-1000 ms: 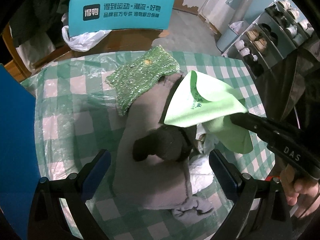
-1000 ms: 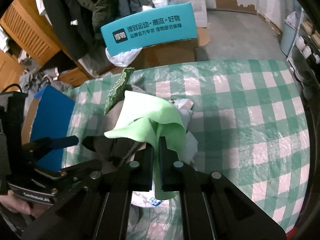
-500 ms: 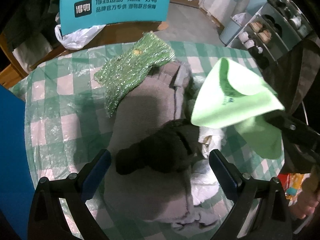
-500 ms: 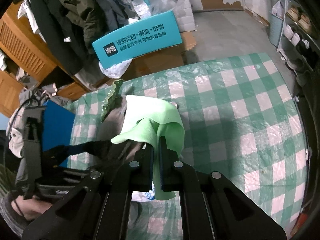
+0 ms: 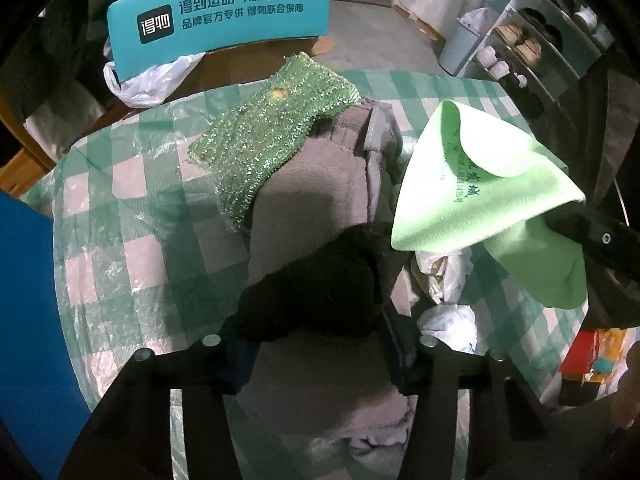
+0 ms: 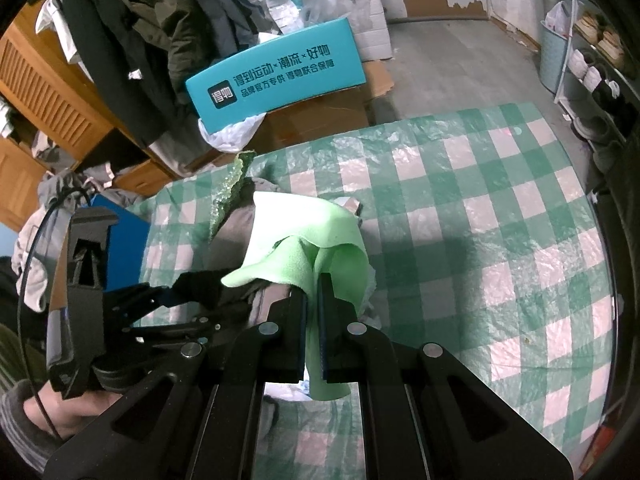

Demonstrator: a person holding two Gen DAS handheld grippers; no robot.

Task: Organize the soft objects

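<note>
A black soft cloth (image 5: 316,284) lies bunched on a grey fleece (image 5: 312,200) in the left wrist view. My left gripper (image 5: 318,344) points down over it with its jaws closing, one pad against each side of the black cloth. From the right wrist view that gripper (image 6: 172,292) shows at the left, at the black cloth (image 6: 204,284). My right gripper (image 6: 314,312) is shut on a light green cloth (image 6: 304,236), which hangs lifted above the table; the left wrist view shows this cloth (image 5: 472,184) at the right. A glittery green scrub cloth (image 5: 272,120) rests on the fleece's far end.
The table (image 5: 120,220) wears a green-and-white check plastic cover. Crumpled white plastic (image 5: 444,280) lies beside the fleece. A blue box (image 5: 24,320) stands at the left edge. A teal printed box (image 5: 220,12) sits beyond the table. Shoe shelves (image 5: 540,40) stand at the far right.
The left gripper's jaws have come in from wide apart onto the black cloth, and it has sunk a little. The right gripper still holds the green cloth up.
</note>
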